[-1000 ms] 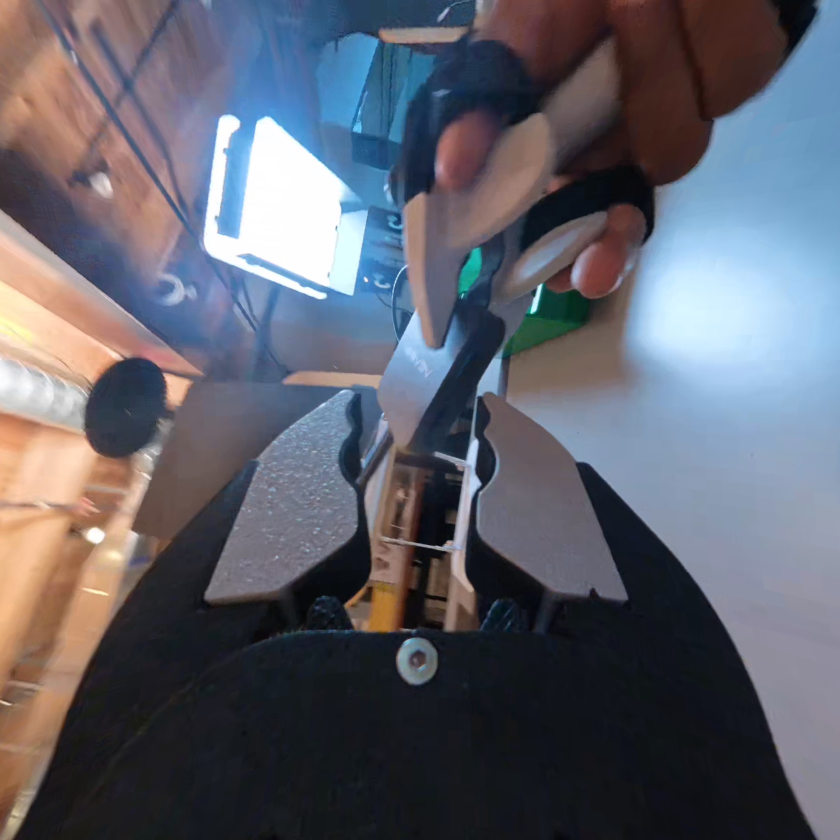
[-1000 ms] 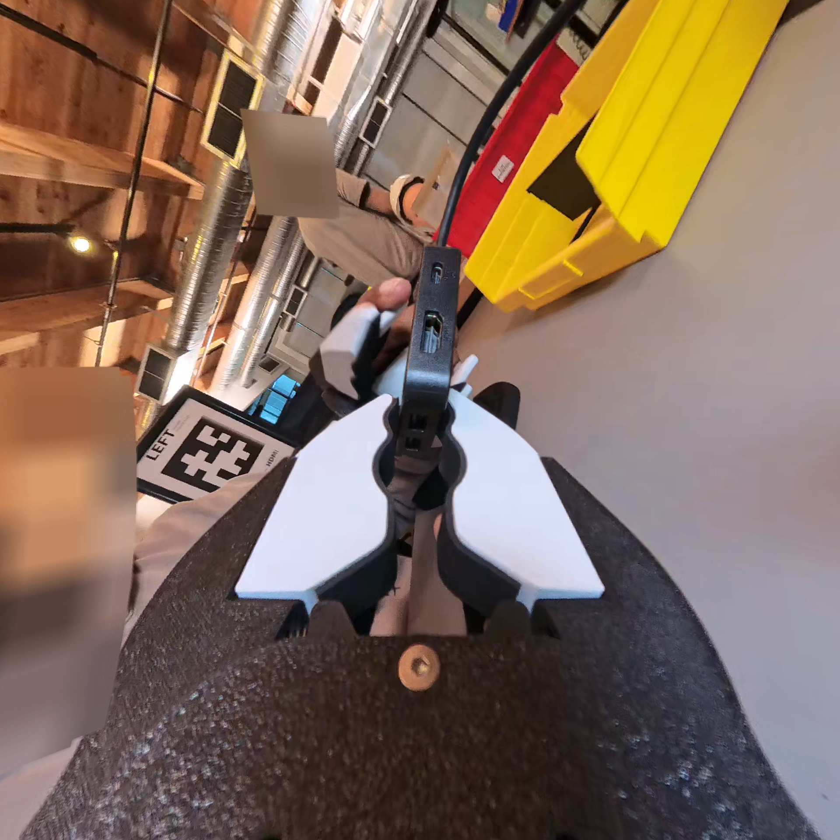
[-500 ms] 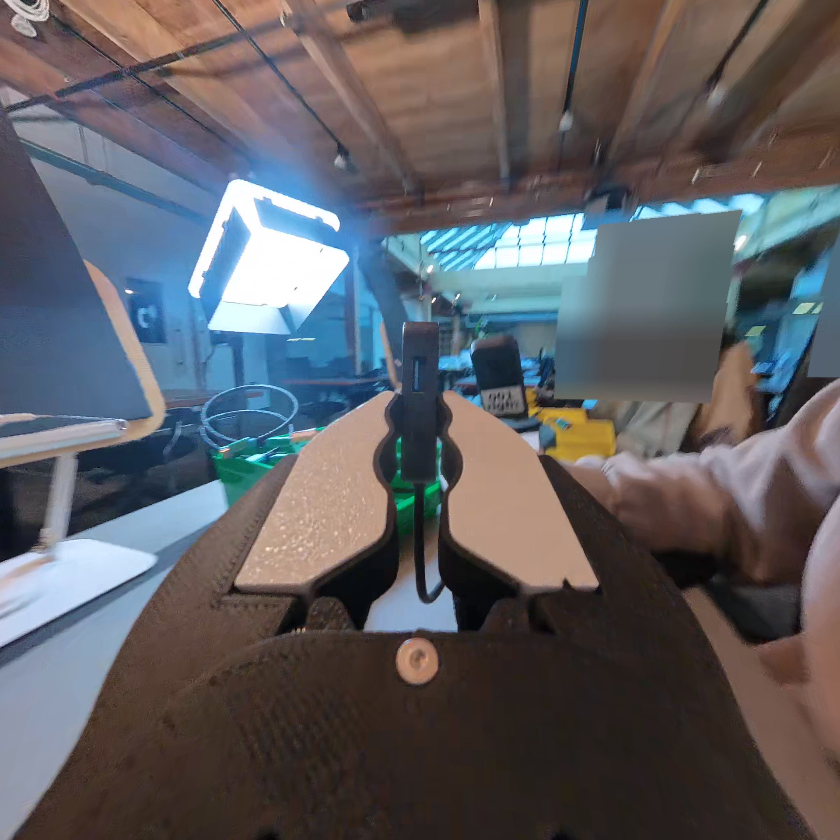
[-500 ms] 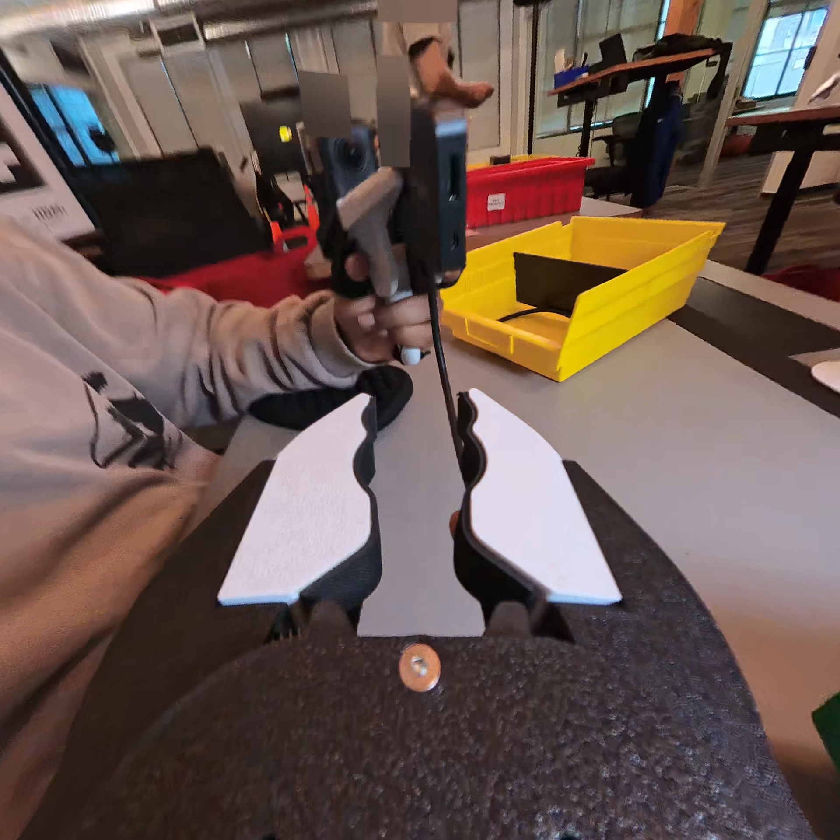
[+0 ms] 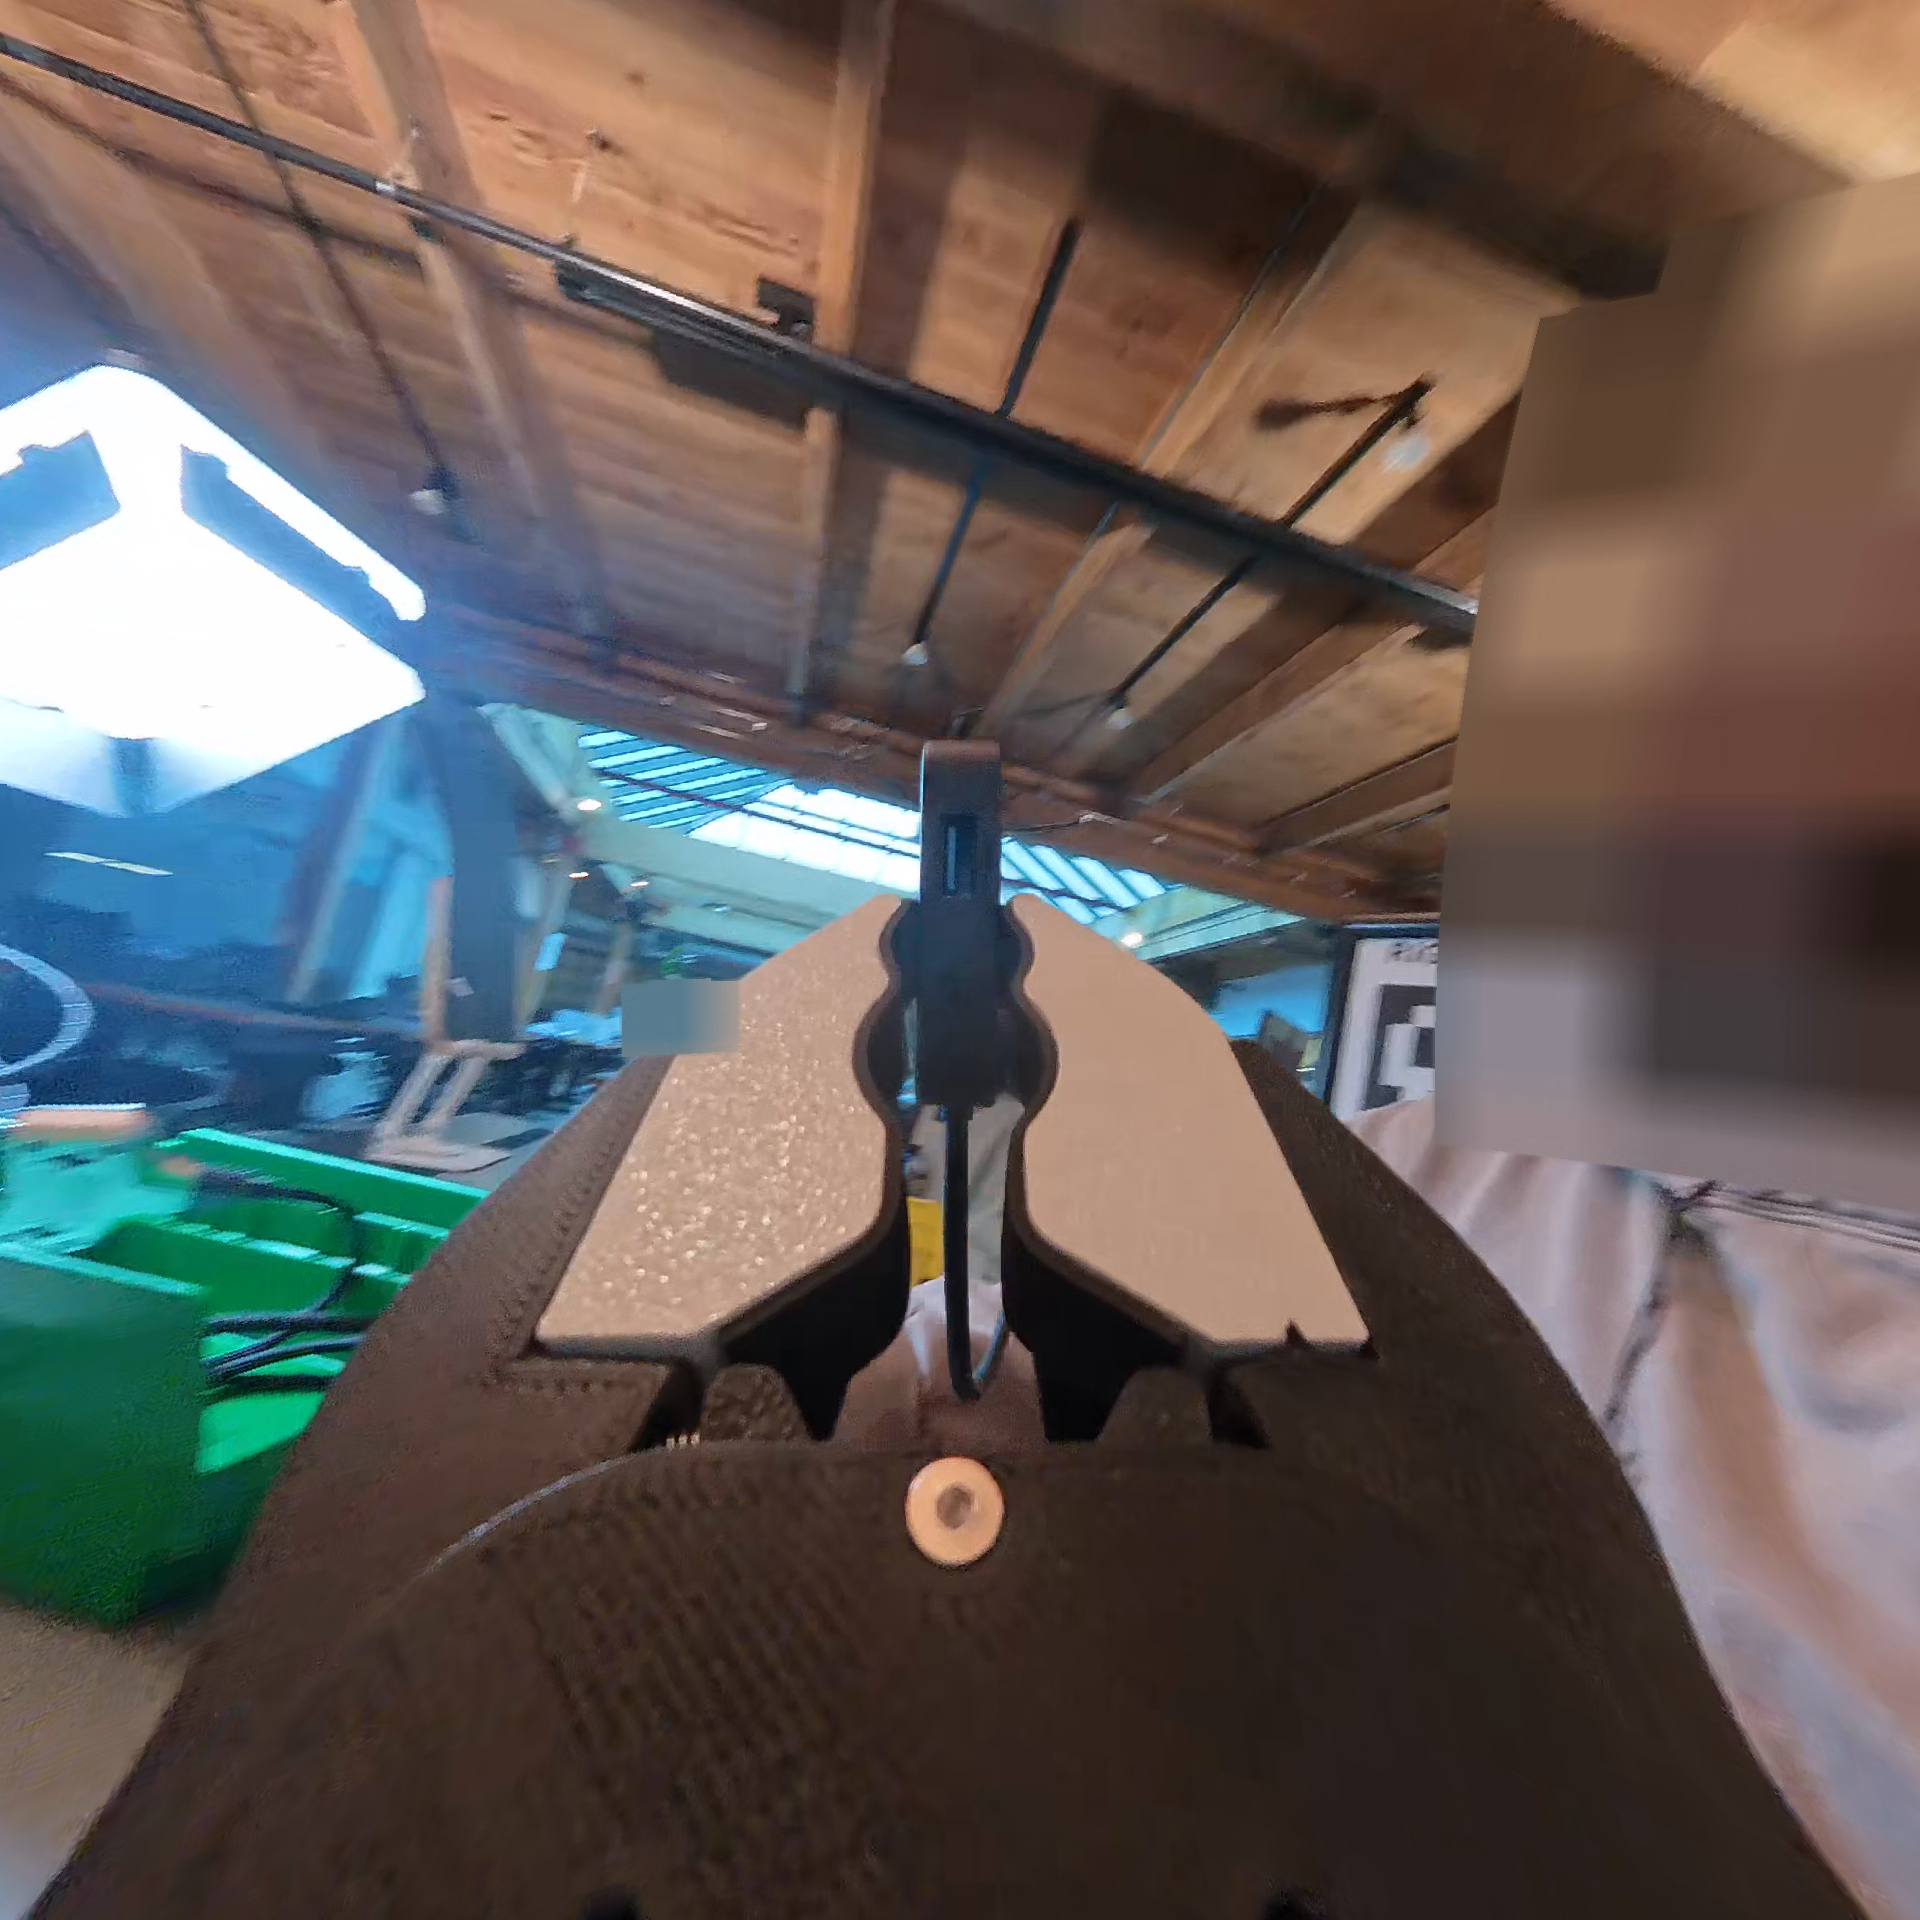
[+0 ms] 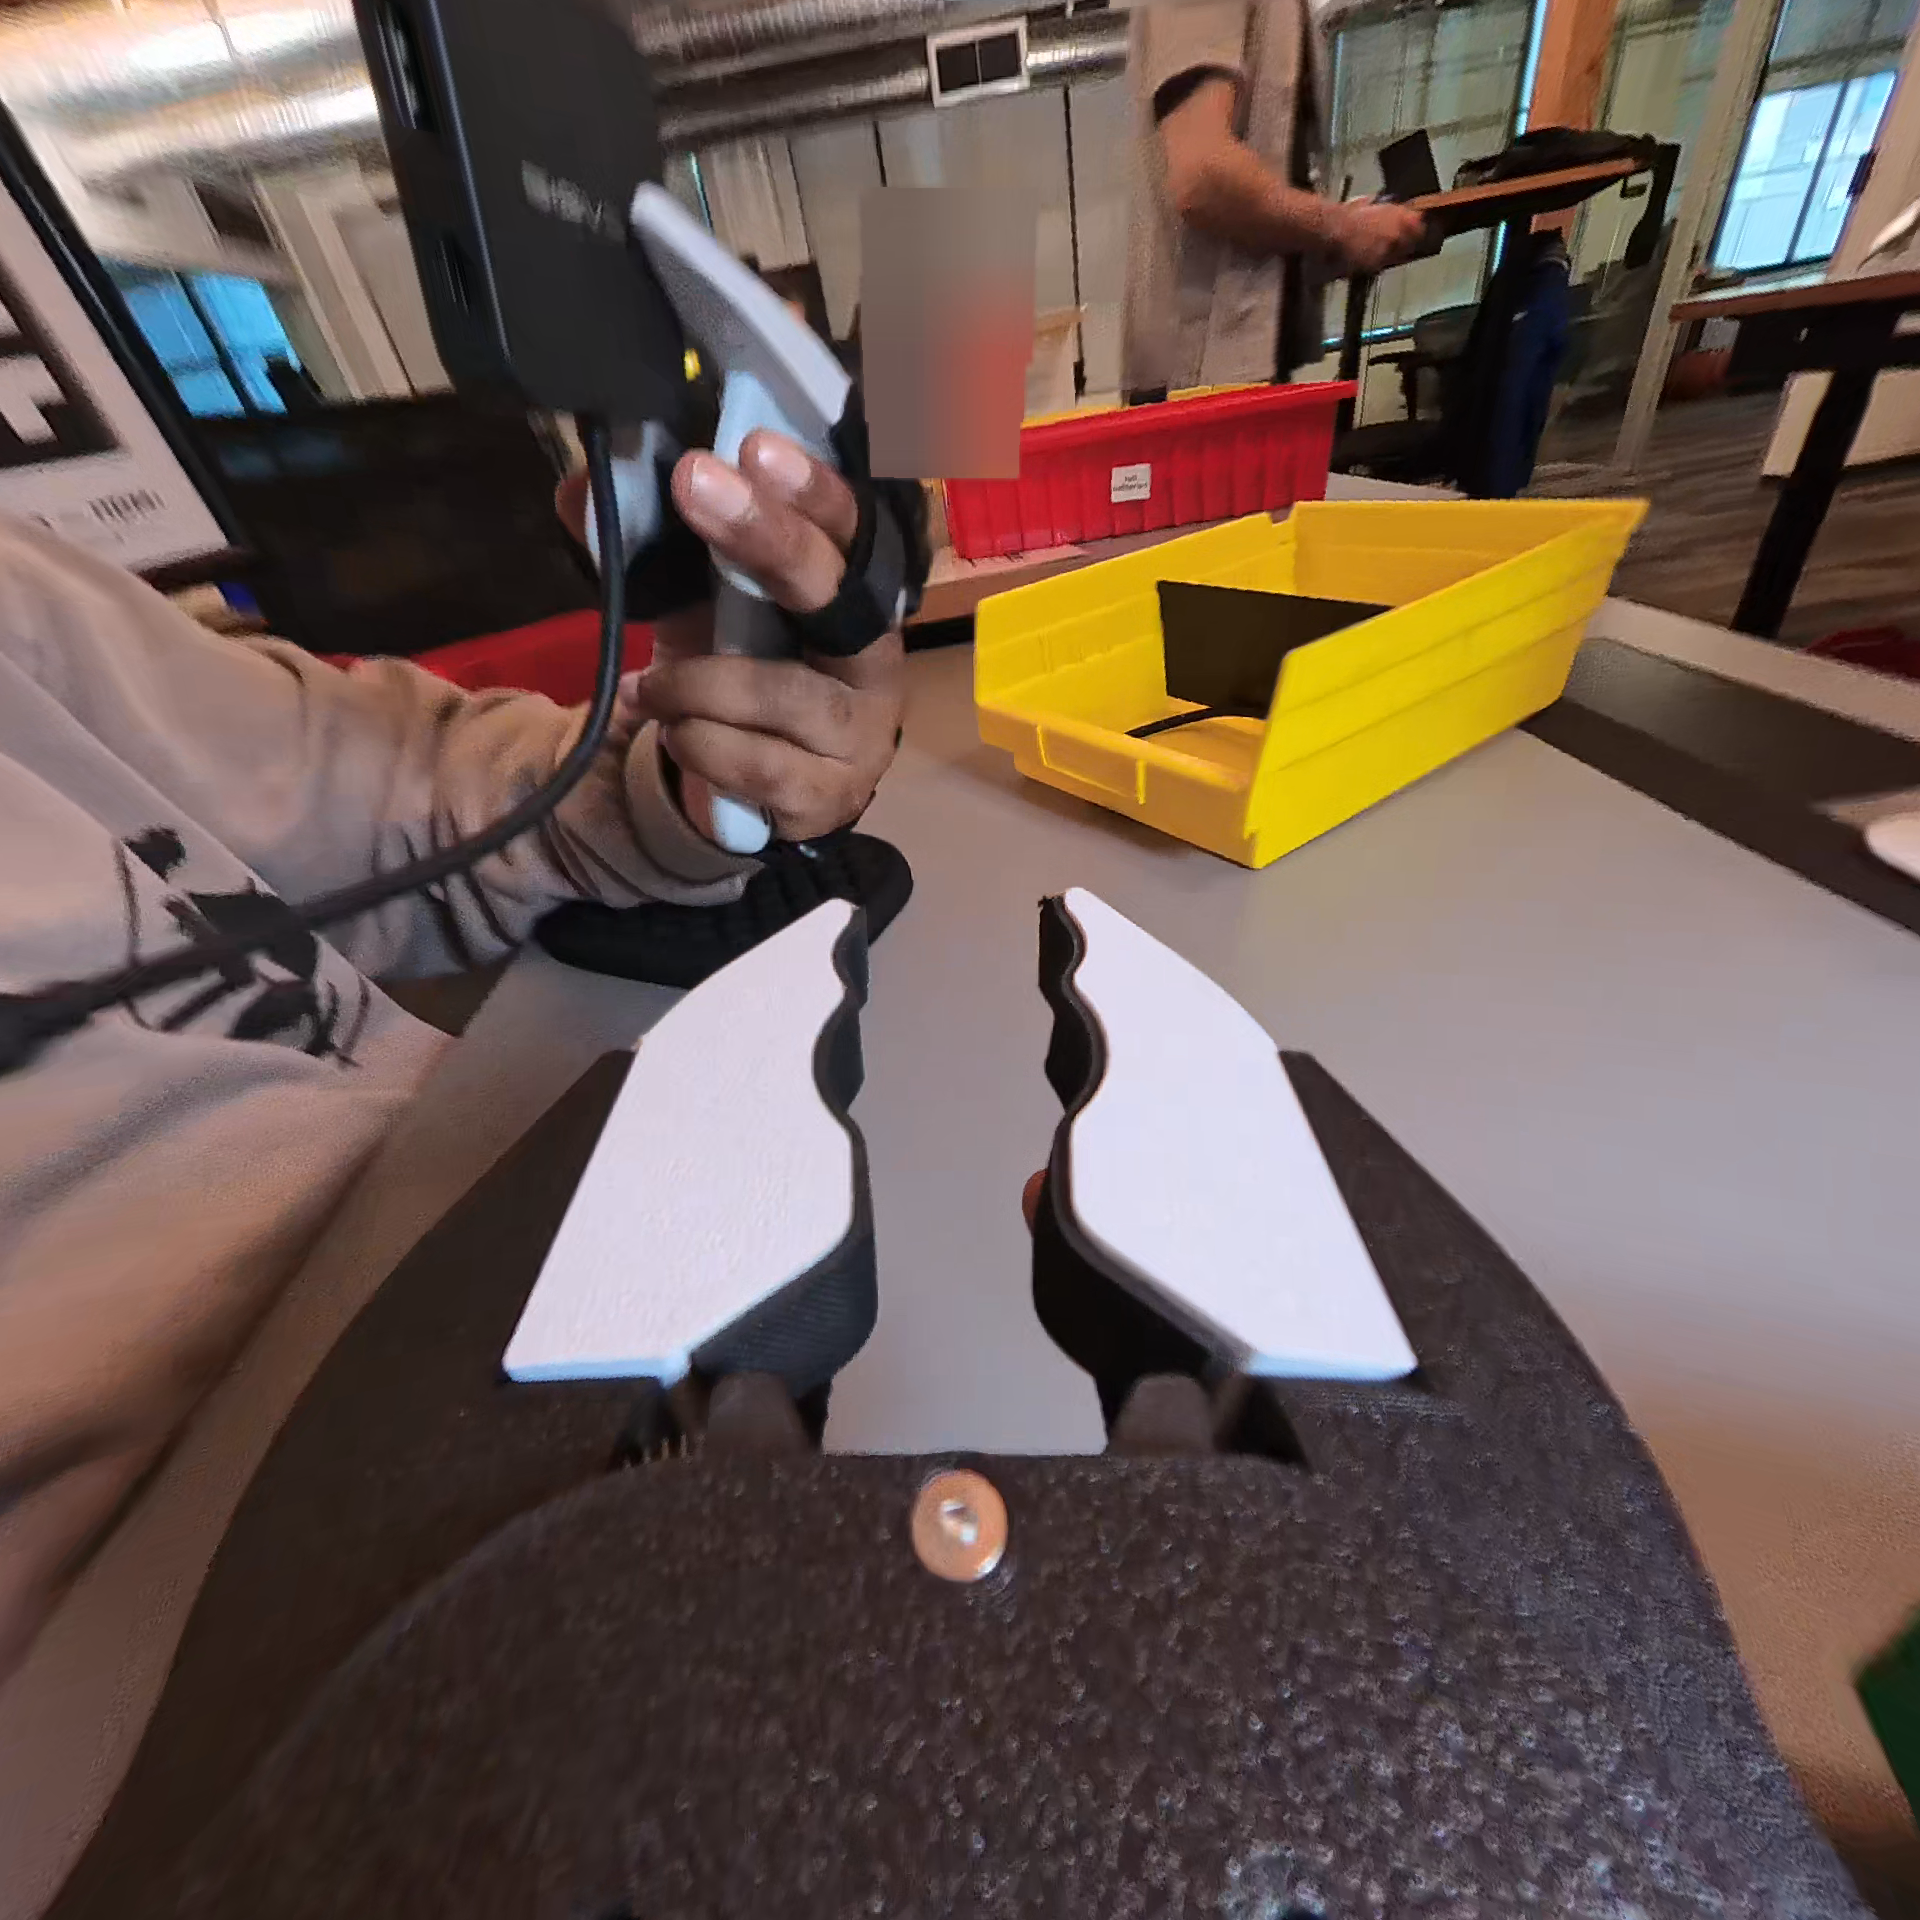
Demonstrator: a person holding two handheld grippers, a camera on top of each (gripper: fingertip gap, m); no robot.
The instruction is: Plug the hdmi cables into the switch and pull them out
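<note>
In the left wrist view my left gripper [image 5: 956, 920] is shut on the black HDMI switch [image 5: 961, 831]. The switch stands edge-on, raised towards the wooden ceiling. Its thin black cable [image 5: 961, 1247] hangs down between the fingers. My right gripper [image 6: 954, 914] is open and empty above the grey table [image 6: 1455, 1039]. The right wrist view shows the switch [image 6: 540, 208] at upper left, clamped by the left gripper's white finger [image 6: 727, 301], which a hand [image 6: 779, 727] holds. The switch's cable [image 6: 603, 623] droops over a beige sleeve. No HDMI plug shows in either view.
A yellow bin [image 6: 1299, 665] with a black divider stands on the table ahead right. A red bin [image 6: 1174, 457] is behind it. A green bin [image 5: 104, 1403] with cables is at the left. A person stands in the background [image 6: 1226, 187]. A bright light panel [image 5: 156, 623] hangs upper left. The grippers' ends are close to 15 centimeters from one another.
A second ago my right gripper held the switch; my left gripper has taken hold of it and the right has let go and opened wider. The left gripper has tilted upward with the switch.
</note>
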